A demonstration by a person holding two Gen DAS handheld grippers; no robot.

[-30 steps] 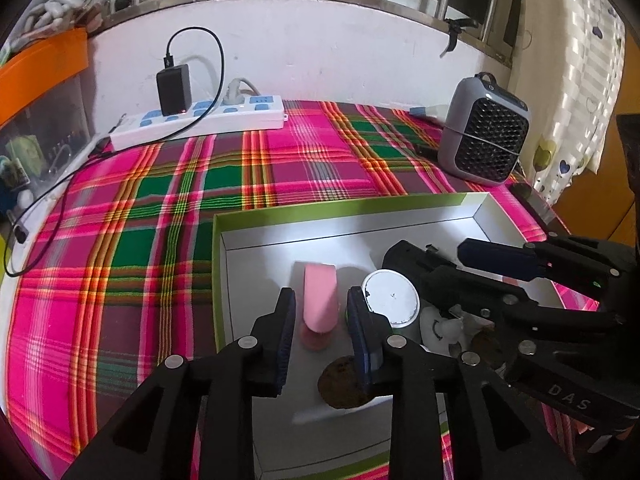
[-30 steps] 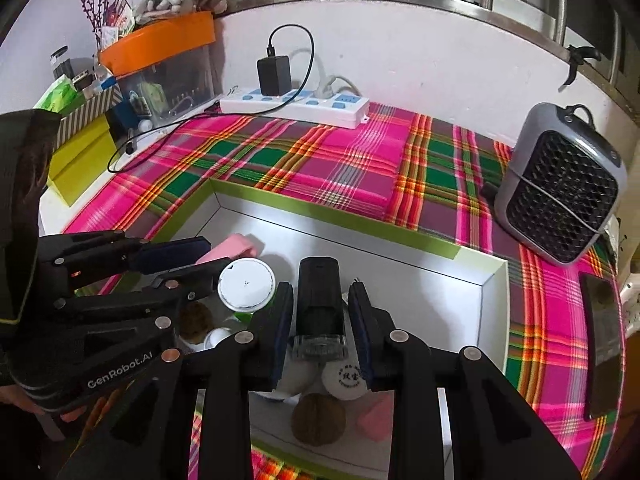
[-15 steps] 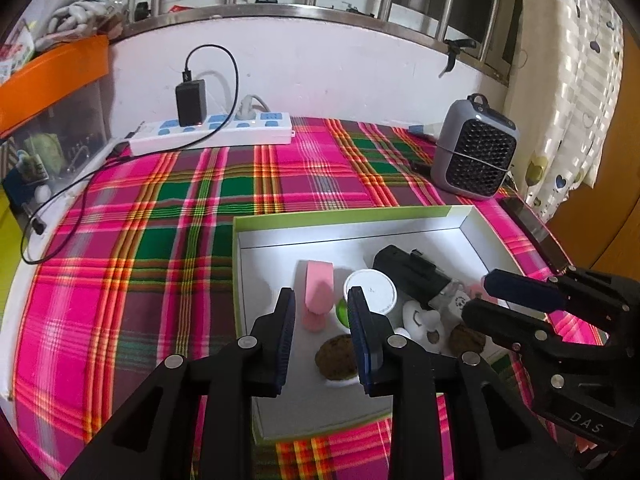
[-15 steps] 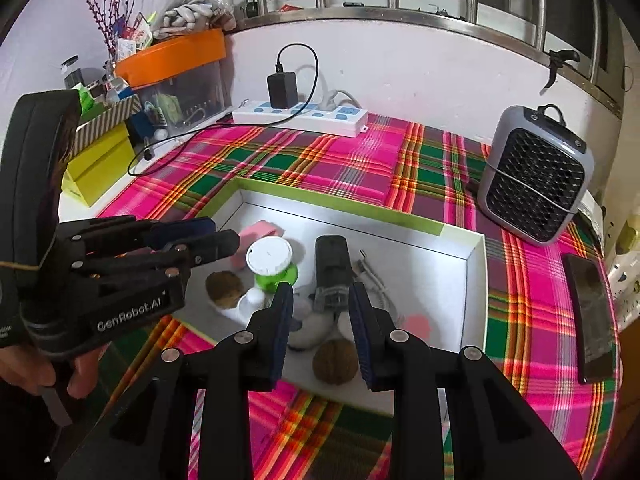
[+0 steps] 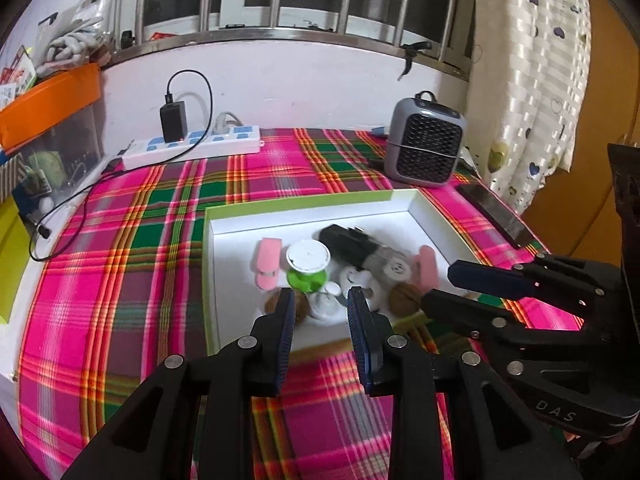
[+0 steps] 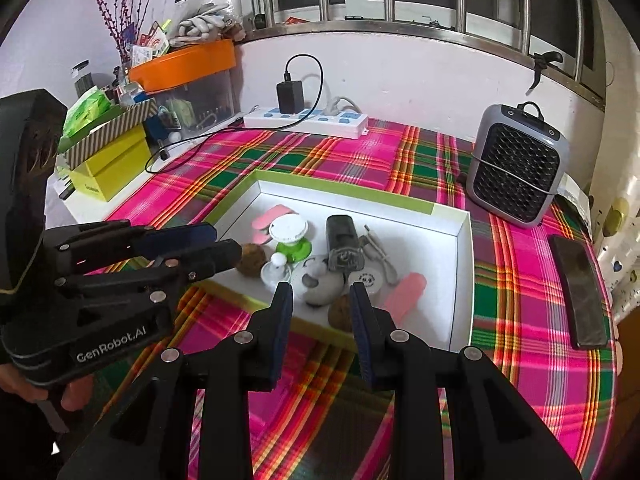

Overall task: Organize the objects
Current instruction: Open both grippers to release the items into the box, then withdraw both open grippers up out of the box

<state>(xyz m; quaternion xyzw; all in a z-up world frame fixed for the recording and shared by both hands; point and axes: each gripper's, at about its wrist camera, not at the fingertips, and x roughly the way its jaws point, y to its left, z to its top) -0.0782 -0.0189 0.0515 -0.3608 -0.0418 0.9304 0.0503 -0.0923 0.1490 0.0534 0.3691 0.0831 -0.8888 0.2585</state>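
A shallow white box with a green rim (image 5: 296, 205) (image 6: 460, 216) lies on the plaid cloth. In it lie two pink clips (image 5: 267, 260) (image 6: 404, 296), a white-lidded green jar (image 5: 308, 266) (image 6: 289, 236), a black device (image 5: 346, 242) (image 6: 342, 246), white round pieces (image 6: 318, 280) and two brown walnuts (image 5: 404, 298) (image 6: 251, 260). My left gripper (image 5: 320, 312) is open and empty above the box's near edge. My right gripper (image 6: 320, 304) is open and empty, also held back over the near edge. Each gripper shows in the other's view.
A grey mini fan (image 5: 426, 146) (image 6: 518, 164) stands at the back right. A white power strip with a black charger (image 5: 192, 144) (image 6: 306, 118) lies by the wall. A dark phone (image 6: 580, 288) lies at the right edge. Boxes and an orange bin (image 6: 184, 62) stand left.
Both grippers have pulled back and up from the box. The right gripper has let go of the black device, which now lies in the box.
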